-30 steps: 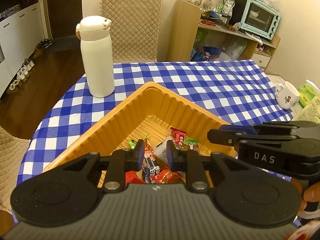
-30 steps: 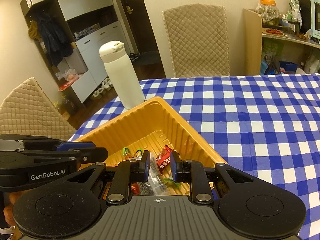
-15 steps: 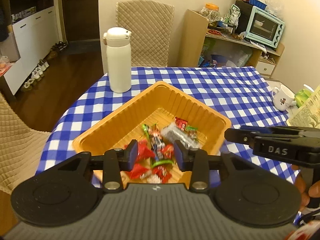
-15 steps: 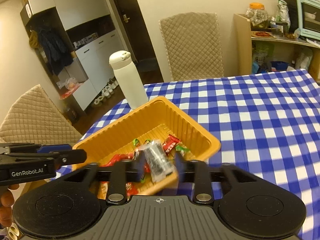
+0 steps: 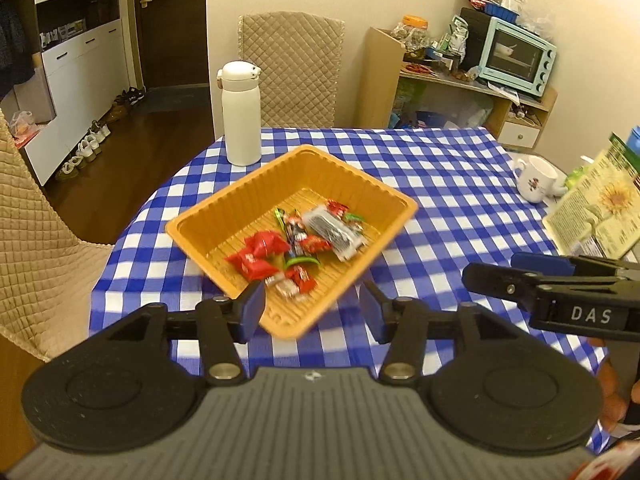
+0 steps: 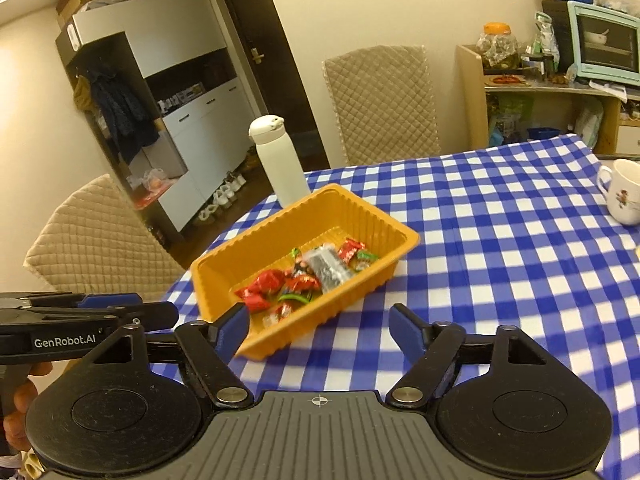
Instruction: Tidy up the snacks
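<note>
An orange plastic tray (image 5: 224,216) sits on the blue checked tablecloth and holds several wrapped snacks: red candies (image 5: 262,248), a clear packet with a dark bar (image 5: 334,232) and green-wrapped sweets. The tray also shows in the right wrist view (image 6: 280,232), with the clear packet (image 6: 326,266) inside. My left gripper (image 5: 312,306) is open and empty, held back above the tray's near corner. My right gripper (image 6: 318,324) is open and empty, pulled back from the tray's near side. Each gripper shows from the side in the other's view.
A white bottle (image 5: 241,114) stands behind the tray. A white mug (image 5: 536,176) and a printed snack packet (image 5: 596,208) lie at the right. Quilted chairs stand at the far side (image 5: 290,68) and left (image 5: 36,216). The table edge runs near the tray's left.
Both grippers have opened and drawn back and up from the tray. The clear packet that the right gripper held now lies in the tray.
</note>
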Action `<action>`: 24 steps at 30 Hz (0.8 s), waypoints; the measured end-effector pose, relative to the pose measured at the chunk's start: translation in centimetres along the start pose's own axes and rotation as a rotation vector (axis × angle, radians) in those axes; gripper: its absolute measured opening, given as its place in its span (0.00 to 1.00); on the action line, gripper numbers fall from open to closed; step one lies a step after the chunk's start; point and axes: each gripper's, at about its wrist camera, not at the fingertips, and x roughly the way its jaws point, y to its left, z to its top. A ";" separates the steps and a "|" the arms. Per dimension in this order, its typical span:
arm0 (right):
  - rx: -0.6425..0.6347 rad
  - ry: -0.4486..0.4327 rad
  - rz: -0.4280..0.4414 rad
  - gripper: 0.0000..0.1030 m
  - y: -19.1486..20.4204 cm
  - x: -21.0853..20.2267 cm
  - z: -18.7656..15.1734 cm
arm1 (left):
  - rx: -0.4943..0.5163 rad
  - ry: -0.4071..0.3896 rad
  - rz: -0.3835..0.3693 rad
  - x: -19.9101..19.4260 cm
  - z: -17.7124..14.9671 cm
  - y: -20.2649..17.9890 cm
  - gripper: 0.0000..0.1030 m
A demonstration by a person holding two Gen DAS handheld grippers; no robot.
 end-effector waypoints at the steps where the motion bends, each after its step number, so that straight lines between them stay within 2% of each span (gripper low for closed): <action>1: -0.002 0.000 -0.002 0.77 0.1 -0.7 -0.4 | 0.000 0.002 0.002 -0.5 -0.4 -0.3 0.51; 8: 0.017 0.016 -0.037 0.80 -0.2 -4.6 -3.2 | -0.009 0.028 0.014 -3.1 -3.9 -2.0 0.52; 16: 0.043 0.055 -0.089 0.80 -0.6 -7.3 -6.5 | 0.027 0.050 0.021 -4.6 -6.7 -3.5 0.55; 24: 0.071 0.081 -0.149 0.80 0.7 -9.0 -9.3 | 0.079 0.090 -0.028 -5.9 -9.0 -3.6 0.55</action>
